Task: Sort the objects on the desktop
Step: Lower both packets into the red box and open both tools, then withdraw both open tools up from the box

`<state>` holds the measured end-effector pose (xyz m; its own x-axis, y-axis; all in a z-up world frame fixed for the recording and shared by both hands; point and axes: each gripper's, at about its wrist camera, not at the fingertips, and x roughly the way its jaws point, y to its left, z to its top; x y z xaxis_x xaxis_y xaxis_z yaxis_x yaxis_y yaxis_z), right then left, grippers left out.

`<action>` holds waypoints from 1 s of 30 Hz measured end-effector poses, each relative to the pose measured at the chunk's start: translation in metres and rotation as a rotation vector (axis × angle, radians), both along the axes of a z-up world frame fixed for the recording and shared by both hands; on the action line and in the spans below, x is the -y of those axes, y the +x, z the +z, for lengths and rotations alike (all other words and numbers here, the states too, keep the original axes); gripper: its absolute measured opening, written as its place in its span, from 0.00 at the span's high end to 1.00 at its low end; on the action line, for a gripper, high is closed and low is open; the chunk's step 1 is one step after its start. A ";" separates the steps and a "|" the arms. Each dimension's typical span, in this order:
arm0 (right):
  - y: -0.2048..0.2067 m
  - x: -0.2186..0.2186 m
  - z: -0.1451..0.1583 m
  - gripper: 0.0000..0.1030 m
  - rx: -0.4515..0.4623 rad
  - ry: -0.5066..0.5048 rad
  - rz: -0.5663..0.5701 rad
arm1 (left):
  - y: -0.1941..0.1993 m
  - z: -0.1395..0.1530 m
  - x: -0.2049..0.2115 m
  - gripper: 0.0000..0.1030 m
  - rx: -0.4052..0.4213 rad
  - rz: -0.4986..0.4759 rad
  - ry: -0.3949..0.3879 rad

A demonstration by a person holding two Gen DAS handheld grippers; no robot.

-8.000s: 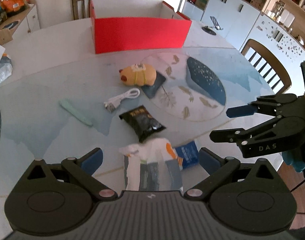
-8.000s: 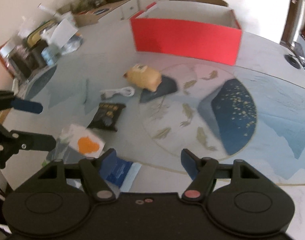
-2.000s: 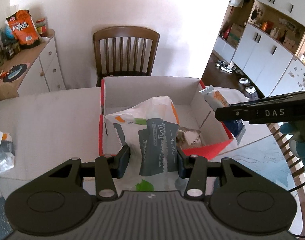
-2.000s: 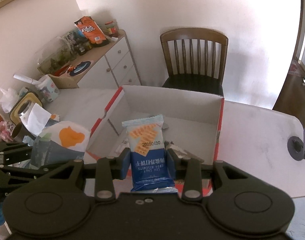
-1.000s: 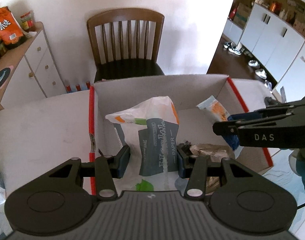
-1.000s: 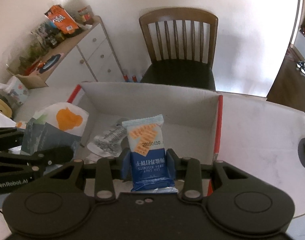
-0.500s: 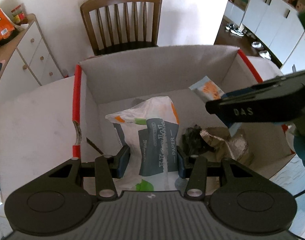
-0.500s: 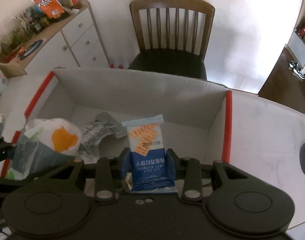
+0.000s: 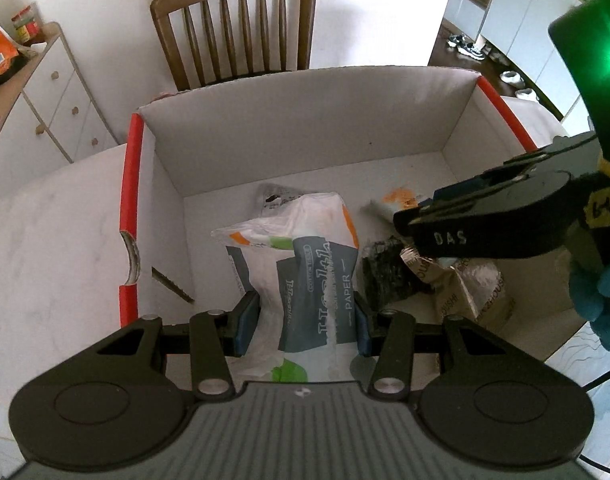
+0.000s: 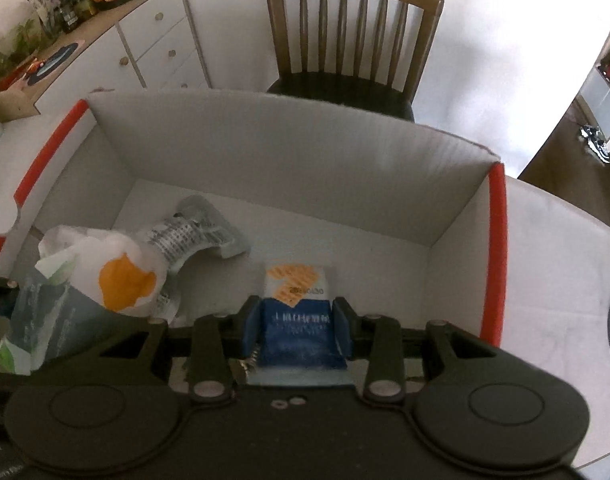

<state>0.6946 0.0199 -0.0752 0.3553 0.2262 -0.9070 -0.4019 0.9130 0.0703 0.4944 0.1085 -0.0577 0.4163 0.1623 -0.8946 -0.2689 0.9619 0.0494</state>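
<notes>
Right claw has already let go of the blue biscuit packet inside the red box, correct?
Not quite. The right claw is inside the red box, but its pads still press both sides of the blue biscuit packet, as the right wrist view shows. It has not let go yet.

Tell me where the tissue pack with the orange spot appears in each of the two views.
Left wrist: the tissue pack stands at centre, clamped between the left tongs, over the box floor.
Right wrist: the same pack is at the lower left, orange spot facing the camera, beside the right tongs, which are shut on a biscuit packet.
Shared landmark: the chair behind the box.
</notes>
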 end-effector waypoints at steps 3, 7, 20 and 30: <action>0.000 0.000 -0.003 0.64 -0.009 -0.003 0.004 | 0.000 0.000 0.000 0.54 0.001 0.001 -0.003; 0.000 0.002 -0.004 0.61 -0.018 0.008 -0.010 | 0.000 0.000 -0.001 0.52 0.005 0.006 -0.010; -0.005 0.012 0.020 0.50 -0.003 0.088 -0.026 | -0.013 0.016 0.008 0.35 0.045 0.012 -0.001; -0.020 0.017 0.048 0.49 0.023 0.128 -0.005 | -0.032 0.044 0.018 0.35 0.084 0.019 -0.002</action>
<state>0.6750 0.0025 -0.0276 0.3769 0.3380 -0.8624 -0.4000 0.8992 0.1776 0.4627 0.0904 -0.0138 0.4870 0.1695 -0.8568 -0.2902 0.9566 0.0243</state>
